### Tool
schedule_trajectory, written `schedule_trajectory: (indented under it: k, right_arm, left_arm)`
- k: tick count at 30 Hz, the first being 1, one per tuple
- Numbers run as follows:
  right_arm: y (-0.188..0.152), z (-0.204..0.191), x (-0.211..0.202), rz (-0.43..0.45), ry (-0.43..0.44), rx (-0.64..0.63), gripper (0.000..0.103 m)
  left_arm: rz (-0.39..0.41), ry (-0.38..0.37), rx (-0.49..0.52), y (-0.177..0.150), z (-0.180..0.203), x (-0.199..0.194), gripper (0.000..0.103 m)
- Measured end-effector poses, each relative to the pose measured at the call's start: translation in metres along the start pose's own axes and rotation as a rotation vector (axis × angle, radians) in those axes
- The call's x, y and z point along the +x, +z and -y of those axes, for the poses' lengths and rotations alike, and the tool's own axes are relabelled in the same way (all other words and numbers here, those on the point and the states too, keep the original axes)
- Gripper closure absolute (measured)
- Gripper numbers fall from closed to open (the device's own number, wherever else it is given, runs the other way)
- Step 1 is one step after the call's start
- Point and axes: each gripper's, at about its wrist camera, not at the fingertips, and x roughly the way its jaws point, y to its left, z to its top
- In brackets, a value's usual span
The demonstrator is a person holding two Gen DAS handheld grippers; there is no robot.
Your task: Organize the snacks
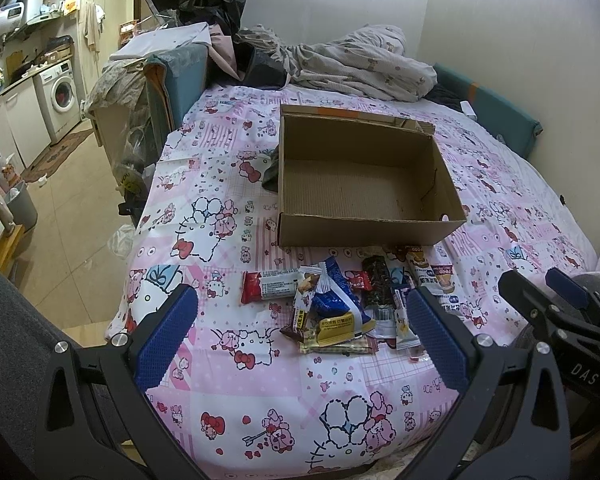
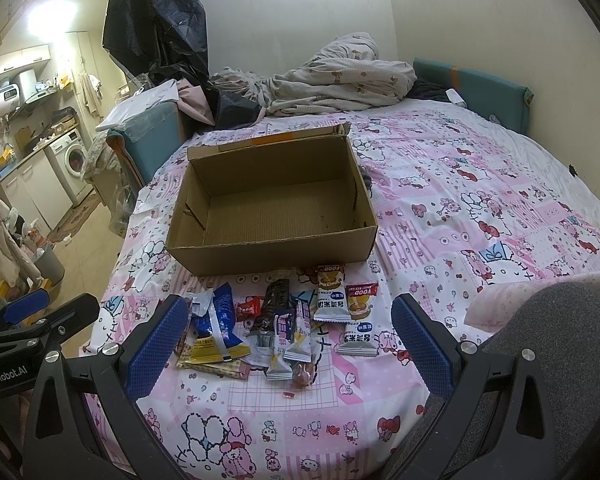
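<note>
Tongs, two sets: I am holding the left tongs [image 1: 300,336] spread wide, gripping nothing, hovering over the snack pile [image 1: 340,304]. I am keeping the right tongs [image 2: 288,344] equally wide, released, touching nothing. Cardboard box [image 2: 268,256], one, is sitting empty on the bed [image 2: 480,200], just behind the snacks. I am counting one red-and-white bar [image 1: 266,286], one blue packet [image 2: 216,320], two rice-cake packs [image 2: 332,296]; the remaining wrappers are overlapping, so I cannot tell their count.
</note>
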Motion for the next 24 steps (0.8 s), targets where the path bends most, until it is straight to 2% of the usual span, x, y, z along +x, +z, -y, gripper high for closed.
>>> schedule_trajectory:
  k: [24]
  right_arm:
    - [-0.0001,-0.0006,0.0002,-0.005,0.003,0.001,0.0]
  left_arm:
    - [0.012,0.005,0.024,-0.0017,0.0053,-0.0017,0.0]
